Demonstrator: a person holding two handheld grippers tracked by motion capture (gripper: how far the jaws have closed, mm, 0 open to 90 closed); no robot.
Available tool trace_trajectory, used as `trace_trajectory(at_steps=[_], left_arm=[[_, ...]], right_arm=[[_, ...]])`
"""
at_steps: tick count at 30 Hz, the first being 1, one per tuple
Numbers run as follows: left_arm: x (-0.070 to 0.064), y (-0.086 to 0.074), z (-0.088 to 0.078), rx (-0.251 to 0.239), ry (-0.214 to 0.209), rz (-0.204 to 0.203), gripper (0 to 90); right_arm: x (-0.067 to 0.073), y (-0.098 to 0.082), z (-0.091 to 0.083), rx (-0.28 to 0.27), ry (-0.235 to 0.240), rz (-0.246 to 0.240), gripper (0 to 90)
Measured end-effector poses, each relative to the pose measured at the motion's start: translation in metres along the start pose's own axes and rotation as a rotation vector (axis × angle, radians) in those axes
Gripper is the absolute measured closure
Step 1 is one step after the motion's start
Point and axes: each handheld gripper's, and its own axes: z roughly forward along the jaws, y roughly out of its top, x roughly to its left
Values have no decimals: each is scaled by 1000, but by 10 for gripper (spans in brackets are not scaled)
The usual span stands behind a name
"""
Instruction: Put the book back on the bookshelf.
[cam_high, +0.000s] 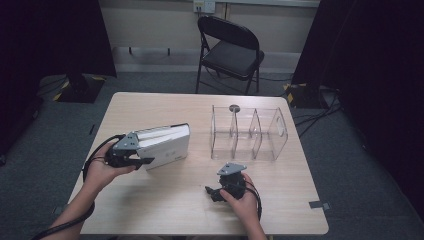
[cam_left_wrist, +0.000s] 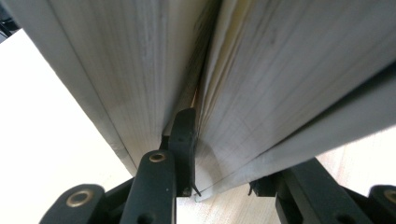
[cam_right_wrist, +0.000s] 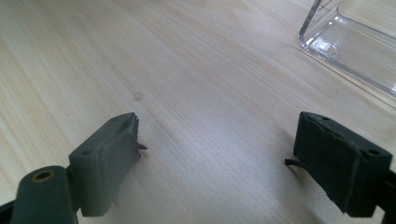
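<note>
1. A white book (cam_high: 165, 144) lies on the wooden table (cam_high: 170, 200), left of centre in the high view, with its page edges facing the lower left.
2. In the left gripper view the book's page block (cam_left_wrist: 261, 93) is parted. One black jaw is pushed into the gap between the pages and the other sits outside the cover at the lower right, so a thick part of the book lies between them.
3. The left gripper (cam_high: 137, 157) touches the book's near end at the left of the high view, held by the person's left hand (cam_high: 102, 170). How firmly the jaws press the pages is hard to judge.
4. The right gripper (cam_high: 220, 192) is held low over the table, lower centre of the frame, in the right hand (cam_high: 242, 200).
5. In the right gripper view its jaws stand wide apart over bare wood with nothing between them.
6. A clear plastic organizer (cam_high: 250, 132) with dividers stands right of centre; its corner (cam_right_wrist: 348, 42) shows at the upper right of the right gripper view.
7. A black folding chair (cam_high: 230, 50) stands beyond the table, top centre.
</note>
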Motion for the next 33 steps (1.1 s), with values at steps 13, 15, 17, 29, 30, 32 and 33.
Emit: trace_trajectory(at_steps=[13, 15, 17, 29, 30, 32, 33], left_arm=[[-1, 0, 0, 2, 4, -4, 685], [-2, 1, 0, 7, 7, 0, 687], [-4, 1, 0, 0, 7, -4, 689], [-9, 1, -7, 16, -71, -70, 694], [-9, 1, -8, 21, -79, -68, 694], [-10, 1, -9, 19, -67, -75, 693], [-9, 1, -9, 29, -72, -71, 692]], right_arm=[[0, 0, 0, 1, -1, -1, 130], [0, 0, 0, 1, -1, -1, 130], [0, 0, 0, 1, -1, -1, 130], [0, 0, 0, 1, -1, -2, 130], [0, 0, 0, 1, -2, -4, 130], [0, 0, 0, 1, -1, -1, 130], [0, 0, 0, 1, -2, -1, 130]])
